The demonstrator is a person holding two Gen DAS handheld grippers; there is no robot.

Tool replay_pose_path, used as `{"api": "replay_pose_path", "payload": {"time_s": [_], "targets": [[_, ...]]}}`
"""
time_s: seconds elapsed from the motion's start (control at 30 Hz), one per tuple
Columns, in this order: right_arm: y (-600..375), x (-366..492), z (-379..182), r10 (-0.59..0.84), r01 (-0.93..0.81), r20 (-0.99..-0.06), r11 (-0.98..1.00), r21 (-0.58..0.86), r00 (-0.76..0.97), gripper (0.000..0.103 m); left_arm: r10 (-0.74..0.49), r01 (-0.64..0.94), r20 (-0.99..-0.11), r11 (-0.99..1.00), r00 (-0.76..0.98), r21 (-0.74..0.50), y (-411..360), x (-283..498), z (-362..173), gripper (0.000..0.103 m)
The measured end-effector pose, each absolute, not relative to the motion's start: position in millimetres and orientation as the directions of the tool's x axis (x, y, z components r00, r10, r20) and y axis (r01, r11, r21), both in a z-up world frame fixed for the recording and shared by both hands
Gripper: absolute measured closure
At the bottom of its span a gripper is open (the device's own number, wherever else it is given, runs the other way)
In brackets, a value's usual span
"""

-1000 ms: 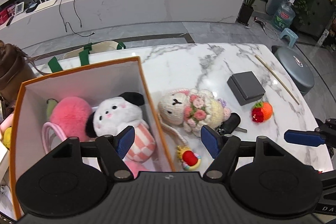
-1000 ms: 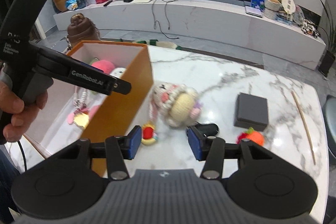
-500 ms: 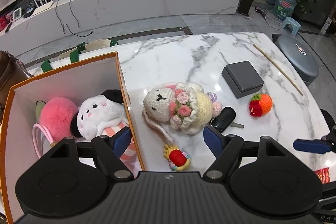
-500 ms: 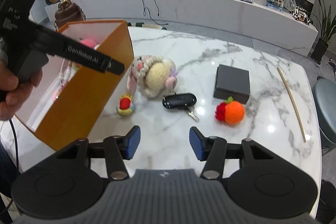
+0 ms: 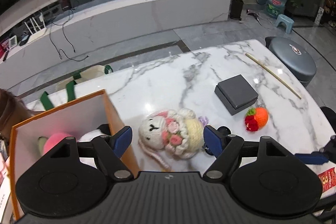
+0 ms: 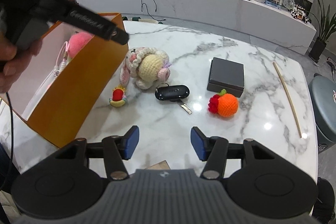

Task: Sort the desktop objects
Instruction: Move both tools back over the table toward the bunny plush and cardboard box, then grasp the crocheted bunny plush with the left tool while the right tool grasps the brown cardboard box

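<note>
An orange box (image 6: 77, 85) stands at the table's left, holding a pink plush (image 6: 78, 43); it also shows in the left wrist view (image 5: 63, 112). A crocheted bunny (image 5: 174, 133) (image 6: 147, 64) lies beside it. Near it lie a small red charm (image 6: 118, 96), a black car key (image 6: 172, 92), a crocheted orange (image 6: 225, 105) (image 5: 257, 119) and a grey box (image 6: 226, 77) (image 5: 236, 93). My left gripper (image 5: 168, 139) is open and empty, above the bunny. My right gripper (image 6: 164, 144) is open and empty, above the table's front edge.
A thin wooden stick (image 6: 286, 96) lies near the table's right edge. A grey stool (image 5: 293, 58) stands to the right of the table. A green-handled bag (image 5: 84, 79) sits behind the table. A long white counter (image 6: 189, 1) runs along the far wall.
My left gripper has moved right, from over the orange box to over the bunny. My right gripper has pulled back toward the table's front edge and lifted. Both stay open.
</note>
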State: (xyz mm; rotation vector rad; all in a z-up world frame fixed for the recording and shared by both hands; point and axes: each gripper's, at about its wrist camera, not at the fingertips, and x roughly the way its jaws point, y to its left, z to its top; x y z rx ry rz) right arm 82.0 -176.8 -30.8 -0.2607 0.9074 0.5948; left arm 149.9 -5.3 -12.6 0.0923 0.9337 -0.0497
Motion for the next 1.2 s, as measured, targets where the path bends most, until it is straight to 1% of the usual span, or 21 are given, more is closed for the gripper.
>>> {"api": "replay_pose_path", "payload": {"time_s": [0.17,0.2,0.23,0.27,0.3,0.4,0.53,0.77,0.8,0.83,0.87,1.13,1.17,1.2], "targets": [[-178,81,-38,0.347,-0.598,-0.818,0.802,0.005,0.458,0.043,-0.017,0.117,-0.843,0.992,0.538,0.054,-16,164,-36,0.015],[-178,80,-40,0.345,-0.6,-0.821,0.8,0.004,0.455,0.042,-0.009,0.125,-0.846,0.99,0.533,0.067,-18,166,-40,0.015],[-179,80,-42,0.341,-0.602,-0.825,0.799,0.002,0.451,0.037,0.003,0.129,-0.85,0.988,0.526,0.083,-20,167,-43,0.015],[-179,79,-45,0.336,-0.604,-0.83,0.797,-0.001,0.446,0.034,0.012,0.133,-0.856,0.987,0.518,0.094,-22,168,-47,0.015],[-178,78,-47,0.332,-0.61,-0.835,0.792,-0.006,0.439,0.033,0.015,0.137,-0.86,0.986,0.51,0.098,-23,169,-49,0.015],[-173,75,-54,0.317,-0.625,-0.849,0.78,-0.02,0.422,0.032,0.007,0.145,-0.869,0.985,0.494,0.09,-26,175,-54,0.015],[-167,72,-58,0.306,-0.646,-0.861,0.763,-0.034,0.407,0.025,0.024,0.158,-0.877,0.981,0.48,0.113,-33,187,-59,0.015],[-160,66,-69,0.28,-0.671,-0.879,0.739,-0.059,0.385,0.025,0.078,0.141,-0.902,0.978,0.425,0.151,-38,201,-83,0.015],[-159,65,-71,0.272,-0.675,-0.883,0.735,-0.066,0.383,0.024,0.084,0.141,-0.902,0.977,0.423,0.157,-38,203,-85,0.015],[-158,65,-72,0.273,-0.678,-0.883,0.732,-0.066,0.381,0.021,0.087,0.138,-0.903,0.978,0.422,0.159,-39,204,-86,0.015],[-158,66,-73,0.274,-0.679,-0.884,0.731,-0.064,0.378,0.02,0.089,0.136,-0.903,0.978,0.42,0.16,-40,205,-87,0.015],[-152,63,-84,0.245,-0.703,-0.907,0.708,-0.074,0.343,0.02,0.127,0.144,-0.88,0.966,0.457,0.215,-47,208,-90,0.015],[-151,62,-85,0.241,-0.707,-0.91,0.704,-0.077,0.339,0.02,0.124,0.142,-0.878,0.967,0.463,0.212,-46,207,-90,0.019],[-151,62,-87,0.236,-0.71,-0.912,0.7,-0.079,0.334,0.02,0.115,0.139,-0.876,0.97,0.468,0.202,-45,206,-89,0.027]]}}
